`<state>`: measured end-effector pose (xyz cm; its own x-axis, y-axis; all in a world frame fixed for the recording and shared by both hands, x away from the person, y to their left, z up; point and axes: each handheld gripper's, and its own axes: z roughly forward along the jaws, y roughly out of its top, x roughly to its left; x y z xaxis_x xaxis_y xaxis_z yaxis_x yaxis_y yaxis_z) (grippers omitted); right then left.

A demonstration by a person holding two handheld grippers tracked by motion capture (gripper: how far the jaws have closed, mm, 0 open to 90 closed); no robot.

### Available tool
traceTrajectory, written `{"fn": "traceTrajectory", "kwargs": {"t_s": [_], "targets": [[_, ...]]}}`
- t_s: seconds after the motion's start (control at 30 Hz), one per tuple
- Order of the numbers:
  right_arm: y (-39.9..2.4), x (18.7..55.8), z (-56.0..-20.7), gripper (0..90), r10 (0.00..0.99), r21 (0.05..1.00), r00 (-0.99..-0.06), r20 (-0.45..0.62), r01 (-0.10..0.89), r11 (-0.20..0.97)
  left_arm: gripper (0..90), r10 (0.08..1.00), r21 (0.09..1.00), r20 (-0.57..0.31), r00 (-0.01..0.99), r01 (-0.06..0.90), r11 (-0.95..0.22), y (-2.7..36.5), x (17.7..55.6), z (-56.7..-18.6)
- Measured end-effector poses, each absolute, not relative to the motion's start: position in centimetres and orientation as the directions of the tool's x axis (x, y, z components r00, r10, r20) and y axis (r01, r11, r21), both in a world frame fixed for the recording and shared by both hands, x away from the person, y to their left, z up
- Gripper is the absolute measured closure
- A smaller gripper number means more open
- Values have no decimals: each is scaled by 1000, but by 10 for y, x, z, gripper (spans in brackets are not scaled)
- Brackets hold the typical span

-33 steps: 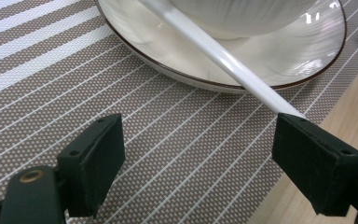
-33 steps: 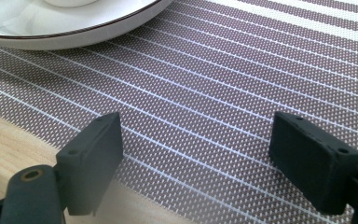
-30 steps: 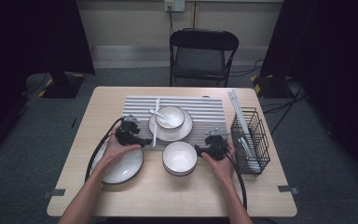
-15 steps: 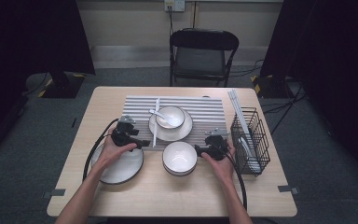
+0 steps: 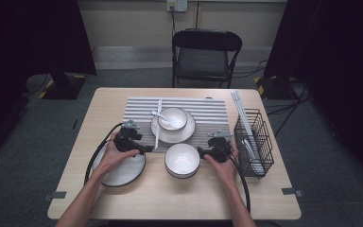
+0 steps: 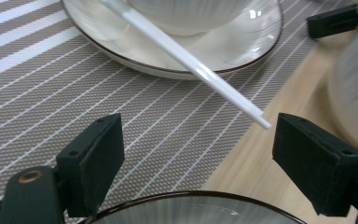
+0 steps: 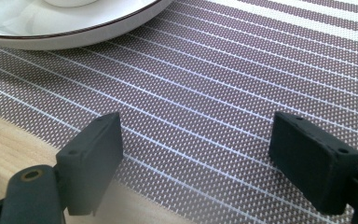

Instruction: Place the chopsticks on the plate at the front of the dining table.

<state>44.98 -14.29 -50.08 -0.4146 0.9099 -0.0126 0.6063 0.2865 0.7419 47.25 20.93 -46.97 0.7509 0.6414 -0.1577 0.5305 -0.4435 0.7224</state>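
I aim left gripper [image 6: 182, 154], jaws wide open, at thin white glossy chopstick [image 6: 186, 58]: light, slippery, rolls; grip mid-shaft. Right gripper [image 7: 191, 154] open, empty.

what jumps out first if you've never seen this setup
A white chopstick slants off the rimmed plate on the striped mat, its tip between the open left tool. The right tool, also open, sits beside the empty bowl on the table front.

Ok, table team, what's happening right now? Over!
Both grippers open, holding nothing. Left gripper low beside white chopstick. Right gripper beside empty bowl. Nothing in the way.
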Motion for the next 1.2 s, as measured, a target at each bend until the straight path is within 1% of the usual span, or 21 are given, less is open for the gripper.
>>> {"fn": "traceTrajectory", "kwargs": {"t_s": [0.17,0.73,0.77,0.97,1.2], "targets": [[-143,450,-501,169,910,742,-414,-13,606,286,165,648,702,-145,748,539,-466,207,472,-474],[-143,450,-501,169,910,742,-415,-12,606,286,168,625,694,-120,772,515,-503,200,471,-477],[-143,450,-501,169,910,742,-414,-12,606,286,170,625,691,-105,773,509,-513,199,470,-477],[-143,450,-501,169,910,742,-415,-12,606,286,175,626,680,-88,775,507,-530,198,471,-477],[-143,450,-501,169,910,742,-415,-12,606,286,190,623,675,-97,776,512,-532,198,472,-479]]}}
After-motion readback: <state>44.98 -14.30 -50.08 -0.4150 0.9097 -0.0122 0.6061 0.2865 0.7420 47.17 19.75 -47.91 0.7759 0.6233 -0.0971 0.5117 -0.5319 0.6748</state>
